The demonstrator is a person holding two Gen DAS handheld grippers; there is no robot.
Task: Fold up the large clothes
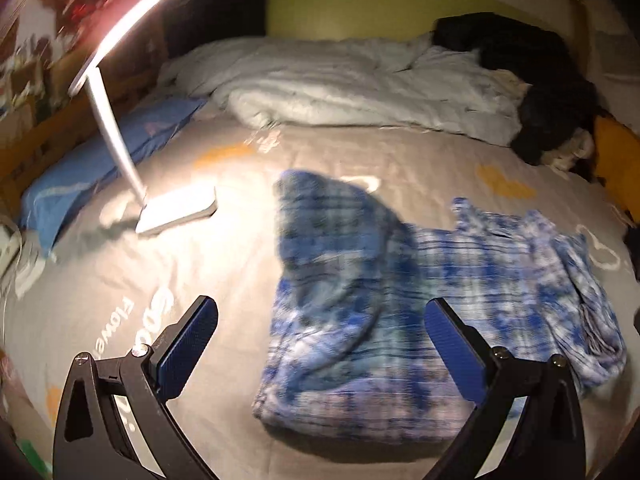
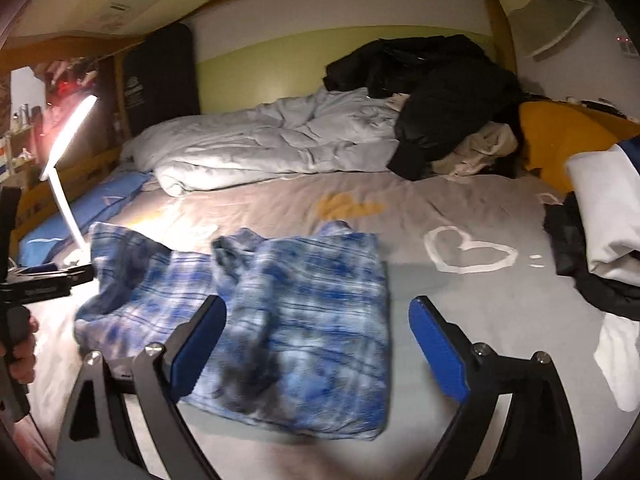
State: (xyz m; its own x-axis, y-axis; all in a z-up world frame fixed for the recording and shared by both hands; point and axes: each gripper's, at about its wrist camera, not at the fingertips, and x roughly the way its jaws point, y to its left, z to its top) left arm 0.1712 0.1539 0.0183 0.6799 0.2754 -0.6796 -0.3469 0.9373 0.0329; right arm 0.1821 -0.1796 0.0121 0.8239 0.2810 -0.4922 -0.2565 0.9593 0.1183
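Blue plaid garment (image 2: 256,320), a large piece of clothing, lies on the grey bedsheet (image 2: 460,312) of a bed, near the front edge and partly folded: its right portion forms a fairly flat rectangle, while the left portion (image 1: 332,232) is bunched and raised, with a lobe toward the lamp. Left hand-held gripper (image 1: 320,352) hovers above the garment's near left part, jaws spread wide, released and grasping nothing. Right hand-held gripper (image 2: 318,344) hangs over the garment's near right part, likewise spread and empty; whether either fingertip touches cloth cannot be told through the blur. A lit desk lamp (image 1: 176,212) stands on the sheet to the left of the garment, close to its bunched edge. A rumpled white duvet (image 1: 360,88) and dark clothes (image 2: 440,100) lie far across the bed; a stack of folded items (image 2: 604,216) sits at the right.

Step in hand, as judged: between folds, both grippers free after or before a grasp. The next move probably calls for pinching the bunched left edge, flattening it, and carrying it over the flat right section, keeping clear of the lamp base.
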